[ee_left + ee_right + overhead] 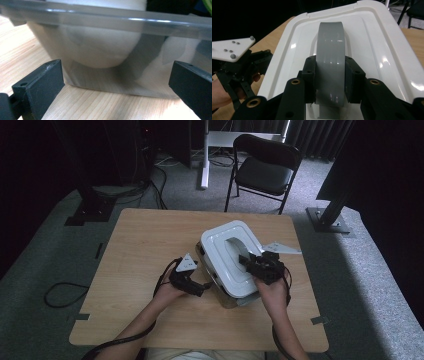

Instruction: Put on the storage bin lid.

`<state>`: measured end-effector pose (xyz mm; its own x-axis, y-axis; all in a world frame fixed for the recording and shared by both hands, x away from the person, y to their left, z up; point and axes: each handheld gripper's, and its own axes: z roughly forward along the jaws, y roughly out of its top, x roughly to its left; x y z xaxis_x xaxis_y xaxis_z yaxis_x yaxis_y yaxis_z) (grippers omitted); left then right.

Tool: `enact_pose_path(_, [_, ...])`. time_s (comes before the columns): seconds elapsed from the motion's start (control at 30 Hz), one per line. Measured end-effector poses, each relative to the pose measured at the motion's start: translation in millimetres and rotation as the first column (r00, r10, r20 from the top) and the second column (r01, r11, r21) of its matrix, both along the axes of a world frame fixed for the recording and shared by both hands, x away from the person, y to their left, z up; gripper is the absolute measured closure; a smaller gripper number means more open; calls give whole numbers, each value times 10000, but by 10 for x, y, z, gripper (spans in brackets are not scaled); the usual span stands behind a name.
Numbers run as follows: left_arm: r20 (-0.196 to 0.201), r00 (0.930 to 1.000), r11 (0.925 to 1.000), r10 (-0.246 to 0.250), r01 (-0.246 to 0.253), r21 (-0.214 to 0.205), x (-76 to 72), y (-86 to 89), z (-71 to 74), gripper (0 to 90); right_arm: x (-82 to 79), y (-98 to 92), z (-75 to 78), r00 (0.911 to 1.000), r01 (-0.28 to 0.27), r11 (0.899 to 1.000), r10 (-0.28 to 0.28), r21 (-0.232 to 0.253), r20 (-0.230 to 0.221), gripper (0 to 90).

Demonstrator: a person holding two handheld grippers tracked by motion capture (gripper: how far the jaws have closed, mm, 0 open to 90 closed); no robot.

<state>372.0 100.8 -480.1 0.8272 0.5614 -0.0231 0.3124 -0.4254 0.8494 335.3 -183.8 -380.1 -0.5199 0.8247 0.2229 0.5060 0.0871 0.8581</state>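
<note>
Wood-grained bench (140,270) carries a rigid, slick, lidded bin (220,292), best lifted by its grey handle (329,62), which is pinched by the right tool (329,77), while the left tool (115,82) is spread beside the bin's wall.

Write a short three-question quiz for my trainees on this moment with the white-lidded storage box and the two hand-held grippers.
1. True or false: the right gripper is clamped on the grey handle of the white lid.
2. The left gripper is: A) squeezing the translucent box; B) open, facing the box's side; C) holding a cup.
3. What surface does the box stand on?

Key: 1 true; 2 B; 3 the wooden table.
</note>
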Motion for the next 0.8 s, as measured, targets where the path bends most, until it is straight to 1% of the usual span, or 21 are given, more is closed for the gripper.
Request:
enact_pose_path(0.03, [-15, 9999, 9999, 116, -116, 16, 2, 23, -14, 4, 15, 18, -14, 10000, -59, 10000, 59, -25, -70, 668])
enact_pose_path(0.1, [-135, 9997, 9997, 217, -218, -98, 5, 75, -33, 4, 36, 50, -36, 9995, -208, 9997, 205, -125, -254, 668])
enact_pose_path(0.13, [-151, 9995, 9995, 282, -284, -113, 4, 96, -39, 5, 45, 63, -47, 9993, -244, 9995, 239, -200, -273, 668])
enact_pose_path(0.17, [-143, 9993, 9994, 337, -338, -54, 1, 115, -45, 4, 55, 72, -55, 9992, -254, 9994, 247, -241, -311, 668])
enact_pose_path(0.2, [-142, 9993, 9994, 356, -356, -1, 0, 134, -48, 4, 69, 75, -59, 9990, -285, 9993, 277, -222, -364, 668])
enact_pose_path(0.33, [-172, 9987, 9988, 487, -488, -90, -15, 184, -53, 4, 97, 88, -70, 9987, -254, 9995, 246, -184, -455, 667])
enact_pose_path(0.47, [-190, 9985, 9986, 506, -508, -116, -27, 206, -66, 4, 101, 120, -98, 9977, -274, 9996, 269, -80, -615, 667])
enact_pose_path(0.57, [-199, 9986, 9988, 487, -488, -59, -29, 213, -76, 4, 109, 137, -115, 9974, -307, 9995, 302, -55, -648, 667])
enact_pose_path(0.67, [-249, 9984, 9986, 505, -508, -118, -28, 213, -83, 4, 112, 181, -134, 9979, -280, 9992, 262, -299, -594, 665])
enact_pose_path(0.77, [-219, 9986, 9987, 488, -490, -105, -29, 211, -78, 4, 109, 199, -143, 9983, -228, 9989, 205, -418, -539, 664])
enact_pose_path(0.8, [-221, 9986, 9988, 486, -488, -99, -30, 209, -78, 4, 111, 198, -148, 9983, -232, 9990, 211, -386, -550, 665])
